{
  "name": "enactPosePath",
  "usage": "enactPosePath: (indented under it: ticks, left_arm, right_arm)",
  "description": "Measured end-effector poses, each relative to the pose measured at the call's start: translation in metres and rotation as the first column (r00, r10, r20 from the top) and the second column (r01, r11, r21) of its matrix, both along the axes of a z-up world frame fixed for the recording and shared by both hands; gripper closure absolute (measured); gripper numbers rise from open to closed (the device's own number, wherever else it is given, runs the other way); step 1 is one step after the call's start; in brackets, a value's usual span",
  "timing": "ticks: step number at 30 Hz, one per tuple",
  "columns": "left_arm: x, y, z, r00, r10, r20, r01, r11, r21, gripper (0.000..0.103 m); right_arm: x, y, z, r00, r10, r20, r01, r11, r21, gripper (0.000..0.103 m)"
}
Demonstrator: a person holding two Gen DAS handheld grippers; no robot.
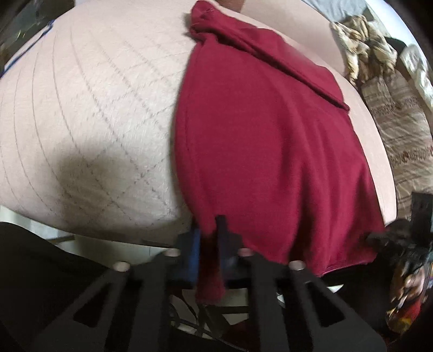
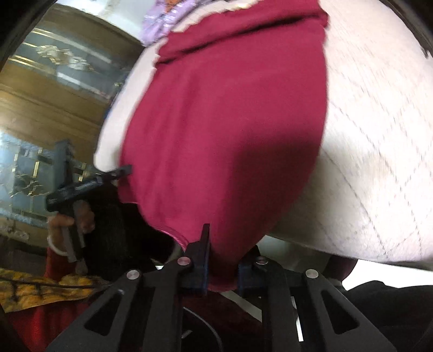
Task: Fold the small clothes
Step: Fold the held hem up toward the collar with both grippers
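A dark red garment [image 1: 270, 140] lies stretched along a pale pink quilted bed surface [image 1: 89, 113], with a folded flap at its far end. My left gripper [image 1: 209, 238] is shut on the garment's near left corner at the bed's edge. My right gripper [image 2: 220, 257] is shut on the near right corner of the same garment [image 2: 222, 130]. The right gripper shows at the right edge of the left wrist view [image 1: 400, 238]. The left gripper shows at the left of the right wrist view [image 2: 89, 184].
A heap of patterned beige cloth [image 1: 379, 70] lies on the bed to the right of the garment. A wooden and glass cabinet [image 2: 54, 89] stands to the left. A purple cloth [image 2: 165, 19] lies beyond the garment's far end.
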State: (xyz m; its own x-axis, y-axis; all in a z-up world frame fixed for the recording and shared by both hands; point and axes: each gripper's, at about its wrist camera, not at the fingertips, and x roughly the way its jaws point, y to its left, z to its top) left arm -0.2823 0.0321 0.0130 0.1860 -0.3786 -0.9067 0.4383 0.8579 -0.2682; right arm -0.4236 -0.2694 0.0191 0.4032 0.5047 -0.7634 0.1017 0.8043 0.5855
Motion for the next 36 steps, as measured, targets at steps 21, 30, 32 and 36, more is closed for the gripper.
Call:
enactPosePath:
  ticks: [21, 30, 32, 36]
  left_arm:
    - [0.118, -0.067, 0.11, 0.934, 0.127, 0.333, -0.056, 0.975, -0.215, 0.098]
    - [0.189, -0.102, 0.09, 0.942, 0.176, 0.286, -0.113, 0.968, -0.224, 0.098]
    - [0.204, -0.108, 0.084, 0.943, 0.191, 0.271, -0.132, 0.967, -0.219, 0.098]
    - [0.229, -0.12, 0.071, 0.946, 0.195, 0.26, -0.145, 0.97, -0.196, 0.098]
  right_arm:
    - [0.106, -0.097, 0.106, 0.9, -0.261, 0.35, 0.289, 0.957, -0.029, 0.089]
    - [0.174, -0.138, 0.091, 0.896, -0.319, 0.31, 0.355, 0.932, -0.067, 0.089]
    - [0.188, -0.148, 0.085, 0.896, -0.329, 0.297, 0.364, 0.928, -0.072, 0.089]
    - [0.219, -0.167, 0.065, 0.901, -0.353, 0.253, 0.38, 0.923, -0.066, 0.089]
